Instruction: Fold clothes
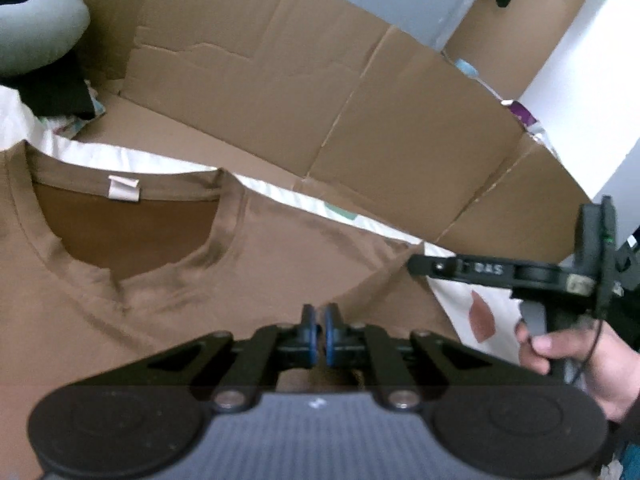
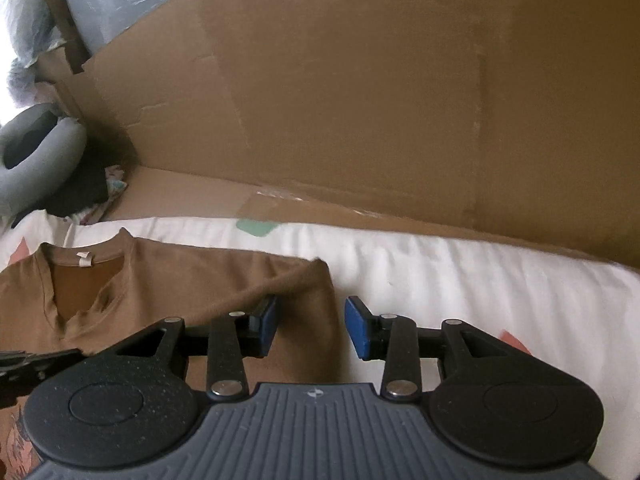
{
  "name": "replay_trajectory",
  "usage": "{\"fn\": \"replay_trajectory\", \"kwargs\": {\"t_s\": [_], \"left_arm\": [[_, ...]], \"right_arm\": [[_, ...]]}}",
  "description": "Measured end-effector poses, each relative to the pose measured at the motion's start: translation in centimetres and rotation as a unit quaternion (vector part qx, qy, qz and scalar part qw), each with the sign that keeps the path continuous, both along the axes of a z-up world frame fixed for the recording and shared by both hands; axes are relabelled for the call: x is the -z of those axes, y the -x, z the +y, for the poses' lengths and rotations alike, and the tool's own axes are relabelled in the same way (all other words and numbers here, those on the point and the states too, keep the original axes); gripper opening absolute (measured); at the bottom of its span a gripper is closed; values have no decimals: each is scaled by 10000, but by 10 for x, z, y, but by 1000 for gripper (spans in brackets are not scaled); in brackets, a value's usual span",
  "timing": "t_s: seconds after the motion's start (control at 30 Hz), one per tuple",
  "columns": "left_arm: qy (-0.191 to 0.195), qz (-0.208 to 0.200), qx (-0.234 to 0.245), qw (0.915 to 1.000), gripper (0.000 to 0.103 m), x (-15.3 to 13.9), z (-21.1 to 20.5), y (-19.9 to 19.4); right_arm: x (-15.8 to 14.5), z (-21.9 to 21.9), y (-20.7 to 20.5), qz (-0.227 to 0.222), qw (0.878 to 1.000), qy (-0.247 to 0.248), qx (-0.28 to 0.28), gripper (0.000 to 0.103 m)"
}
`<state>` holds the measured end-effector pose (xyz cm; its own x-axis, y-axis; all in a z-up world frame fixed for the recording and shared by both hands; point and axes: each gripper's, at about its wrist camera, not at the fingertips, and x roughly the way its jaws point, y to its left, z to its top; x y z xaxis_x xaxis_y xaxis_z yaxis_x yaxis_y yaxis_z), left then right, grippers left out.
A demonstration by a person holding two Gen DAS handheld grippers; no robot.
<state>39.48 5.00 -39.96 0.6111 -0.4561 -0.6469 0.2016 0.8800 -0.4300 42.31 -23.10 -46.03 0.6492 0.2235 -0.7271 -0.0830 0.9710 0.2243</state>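
Note:
A brown T-shirt [image 1: 280,256] lies flat on a white sheet [image 1: 472,292], neckline with a white label [image 1: 123,188] to the left. Its right sleeve is folded in over the body, giving a straight right edge [image 2: 328,320]. My left gripper [image 1: 320,334] hovers over the shirt's chest with its blue pads nearly touching; nothing shows between them. My right gripper [image 2: 311,330] is open, its blue pads either side of the shirt's folded right edge, just above it. It also shows in the left wrist view [image 1: 416,264], held by a hand.
Flattened cardboard [image 2: 360,100] stands as a wall behind the white sheet [image 2: 460,276]. A grey neck pillow [image 2: 36,160] and dark clothes [image 2: 84,192] lie at the far left. More boxes [image 1: 516,36] and clutter stand at the back right.

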Motion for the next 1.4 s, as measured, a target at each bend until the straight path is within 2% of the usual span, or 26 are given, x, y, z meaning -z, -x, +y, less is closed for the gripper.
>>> {"fn": "replay_trajectory", "kwargs": {"t_s": [0.27, 0.37, 0.4, 0.43, 0.57, 0.8, 0.97, 1.1, 1.2, 1.4], "left_arm": [[-110, 128, -117, 9998, 4, 3, -1, 0], [-108, 134, -109, 9998, 4, 3, 0, -1], [-99, 130, -110, 9998, 4, 2, 0, -1], [-94, 112, -108, 9998, 4, 2, -1, -2], [-97, 29, -100, 9999, 4, -1, -3, -5], [-210, 241, -181, 9993, 3, 22, 2, -21], [-202, 296, -201, 9992, 2, 32, 8, -26], [-150, 323, -204, 9992, 2, 32, 10, -28], [35, 448, -258, 9987, 4, 32, 15, -30], [110, 601, -336, 9976, 10, 26, 21, -23]], "right_arm": [[10, 8, -16, 106, 9995, 151, -238, 43], [15, 8, -21, 156, 9984, 185, -504, 30], [15, 9, -22, 153, 9980, 242, -555, 17], [15, 9, -23, 147, 9976, 312, -601, 12], [8, 9, -23, 19, 9965, 581, -598, 9], [18, 12, -28, 96, 9944, 860, -599, 10], [16, 6, -35, 224, 9930, 829, -806, 14], [11, -1, -40, 449, 9915, 709, -999, 22], [-2, -9, -34, 518, 9920, 608, -982, 39], [-20, -21, 5, 577, 9915, 493, -1052, 41]]}}
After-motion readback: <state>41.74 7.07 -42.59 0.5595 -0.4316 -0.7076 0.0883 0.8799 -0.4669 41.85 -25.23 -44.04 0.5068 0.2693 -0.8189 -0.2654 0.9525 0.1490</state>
